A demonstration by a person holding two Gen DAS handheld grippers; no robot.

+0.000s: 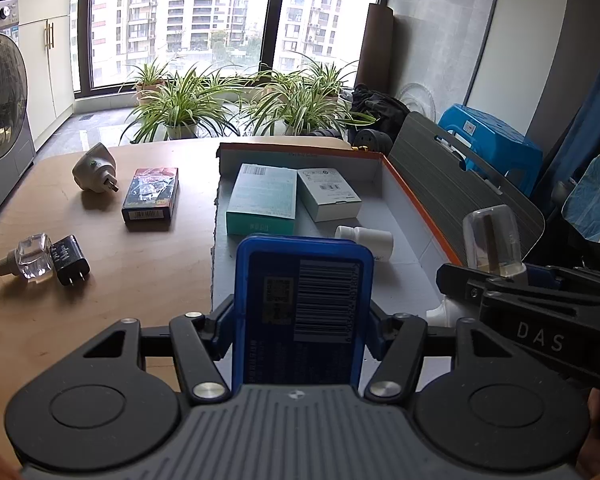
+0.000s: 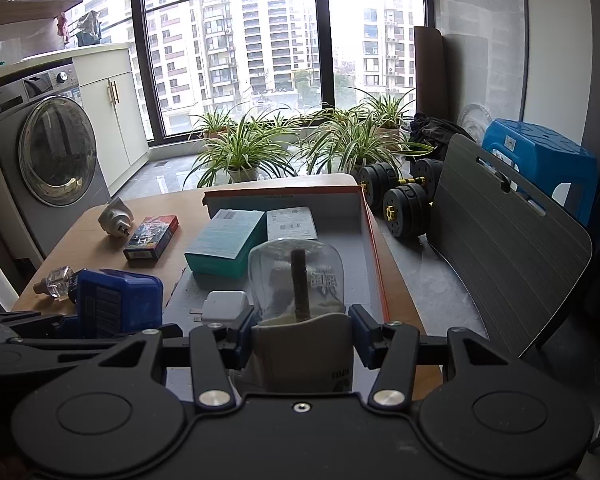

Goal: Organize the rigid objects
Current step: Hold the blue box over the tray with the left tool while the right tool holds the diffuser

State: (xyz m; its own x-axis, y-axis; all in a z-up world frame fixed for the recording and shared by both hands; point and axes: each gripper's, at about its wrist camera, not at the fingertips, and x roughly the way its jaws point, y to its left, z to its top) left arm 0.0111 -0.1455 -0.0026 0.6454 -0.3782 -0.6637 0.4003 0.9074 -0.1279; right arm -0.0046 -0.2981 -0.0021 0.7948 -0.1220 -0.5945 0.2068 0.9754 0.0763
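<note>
Over table (image 1: 100, 280): L claw (image 1: 300, 332) pinching blue box (image 1: 304, 308), R claw (image 2: 300, 332) pinching vaporizer (image 2: 296, 280).

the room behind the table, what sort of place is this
Likely a laundry or balcony corner of a high-rise flat: a washing machine beside cupboards, potted plants along tall windows facing apartment blocks, and dumbbells on the floor.

Daylight is admitted through tall dark-framed windows (image 2: 236, 52) — apartment towers beyond. A washing machine (image 2: 48, 148) is set beside cream cabinets (image 2: 116, 116); spider plants (image 2: 244, 148) line the sill.
</note>
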